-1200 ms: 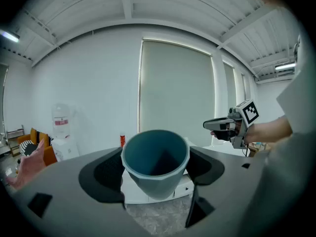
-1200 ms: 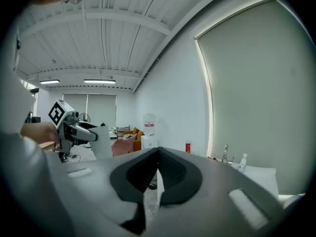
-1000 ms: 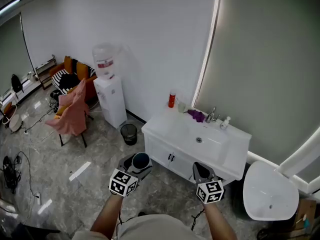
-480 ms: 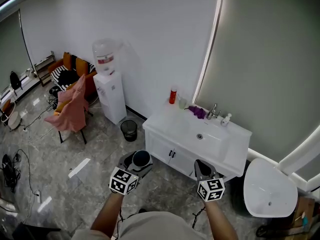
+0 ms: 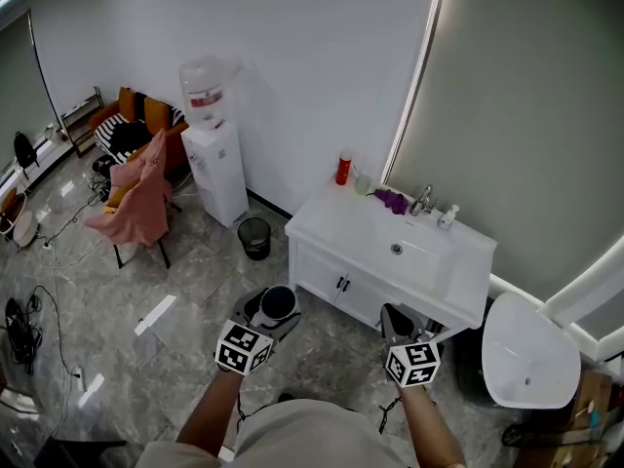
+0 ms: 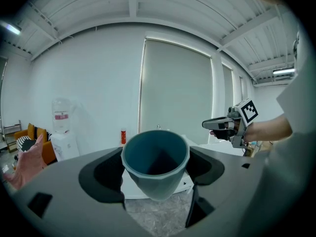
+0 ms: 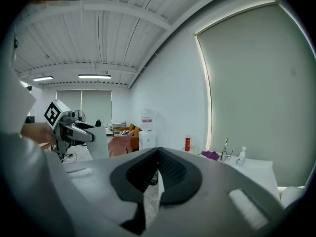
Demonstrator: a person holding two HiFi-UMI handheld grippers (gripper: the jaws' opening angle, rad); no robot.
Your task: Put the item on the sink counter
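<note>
My left gripper point(image 5: 272, 309) is shut on a dark blue cup point(image 5: 277, 303), held upright with its mouth toward the camera; the cup point(image 6: 155, 163) fills the space between the jaws in the left gripper view. My right gripper point(image 5: 395, 321) is shut with nothing in it, its pads point(image 7: 159, 174) meeting. The white sink counter point(image 5: 336, 222) stands ahead against the wall, with a basin and a faucet point(image 5: 421, 201). Both grippers hang over the floor in front of the cabinet, short of the counter.
On the counter are a red bottle point(image 5: 343, 170), a clear cup point(image 5: 362, 182), a purple cloth point(image 5: 392, 201) and a soap bottle point(image 5: 448, 216). A water dispenser point(image 5: 214, 159), a black bin point(image 5: 254, 236) and a chair with pink cloth point(image 5: 134, 206) stand left. A toilet point(image 5: 526, 359) is right.
The view has shifted slightly; the sink counter sits a little lower and further right in the head view. Both grippers keep their places and the cup stays held.
</note>
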